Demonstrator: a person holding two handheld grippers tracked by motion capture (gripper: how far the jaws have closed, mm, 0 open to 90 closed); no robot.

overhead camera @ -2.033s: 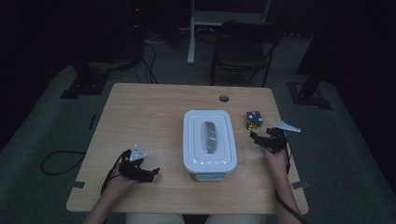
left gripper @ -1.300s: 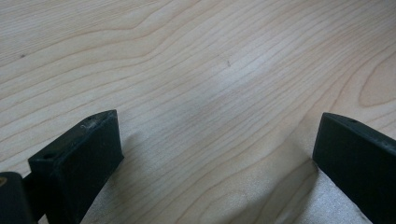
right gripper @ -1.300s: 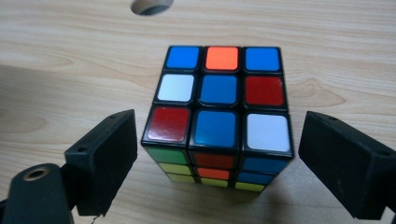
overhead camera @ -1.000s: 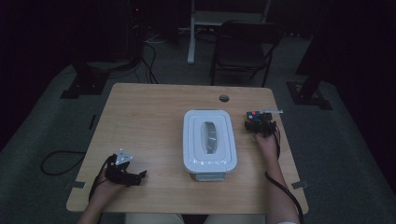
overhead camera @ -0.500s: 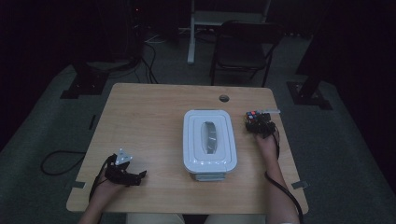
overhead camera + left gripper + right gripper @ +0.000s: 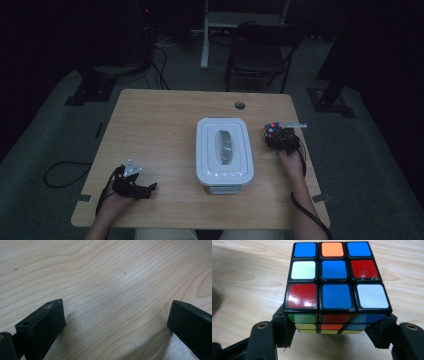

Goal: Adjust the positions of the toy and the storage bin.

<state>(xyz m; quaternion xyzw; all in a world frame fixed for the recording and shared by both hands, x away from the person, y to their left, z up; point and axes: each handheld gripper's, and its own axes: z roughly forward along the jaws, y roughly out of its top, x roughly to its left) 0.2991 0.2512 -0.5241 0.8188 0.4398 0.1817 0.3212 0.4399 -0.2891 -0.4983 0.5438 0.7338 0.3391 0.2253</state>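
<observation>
Dim room, pale wooden table [image 6: 165,115]; my right gripper [image 6: 280,140] has just clamped its jaws on the puzzle cube [image 6: 335,282], which sits between the pads near the table's right edge, just beside the white lidded box [image 6: 223,154]; my left gripper [image 6: 117,322] rests wide open, holding nothing. I judge the pads catch only the cube's lower layers; a quick tilt could twist it loose, or knock it against the box.
</observation>
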